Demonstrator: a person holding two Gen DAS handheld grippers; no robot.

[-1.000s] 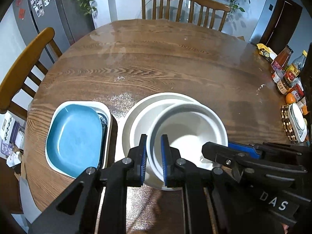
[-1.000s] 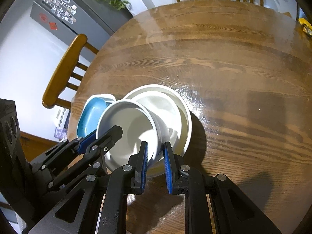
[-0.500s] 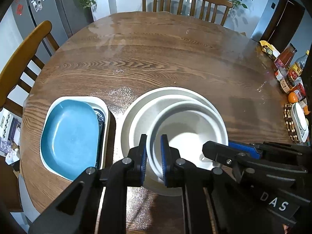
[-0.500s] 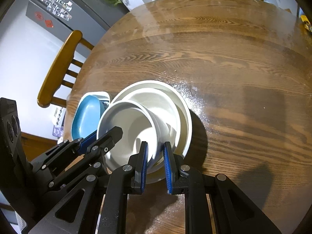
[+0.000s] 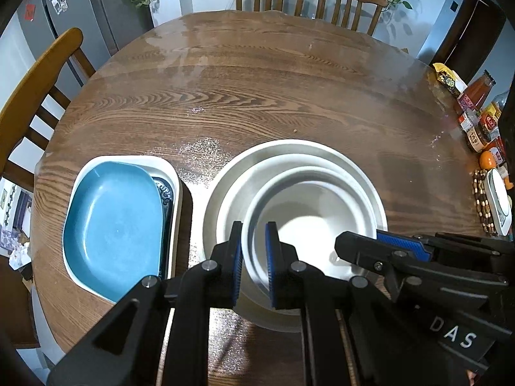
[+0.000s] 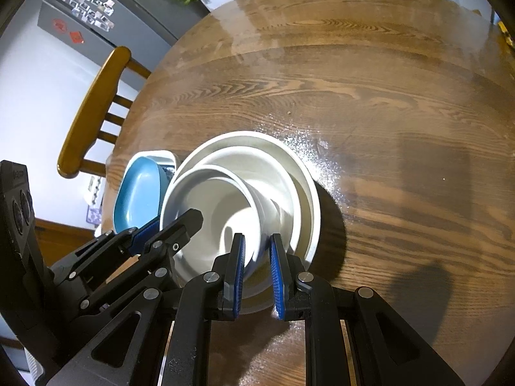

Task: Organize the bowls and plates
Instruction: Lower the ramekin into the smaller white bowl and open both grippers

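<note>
On the round wooden table (image 5: 273,96), both tongs, left (image 5: 254,251) and right (image 6: 257,257), clamp the white bowl's (image 5: 309,225) rim.

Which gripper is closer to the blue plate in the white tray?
Left. The left gripper grips the white bowl at the rim facing the blue plate. The right gripper grips the bowl's opposite rim, farther from the plate.

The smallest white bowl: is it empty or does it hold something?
Empty. The smallest bowl shows a bare white inside in both views, nested within the larger bowls.
</note>
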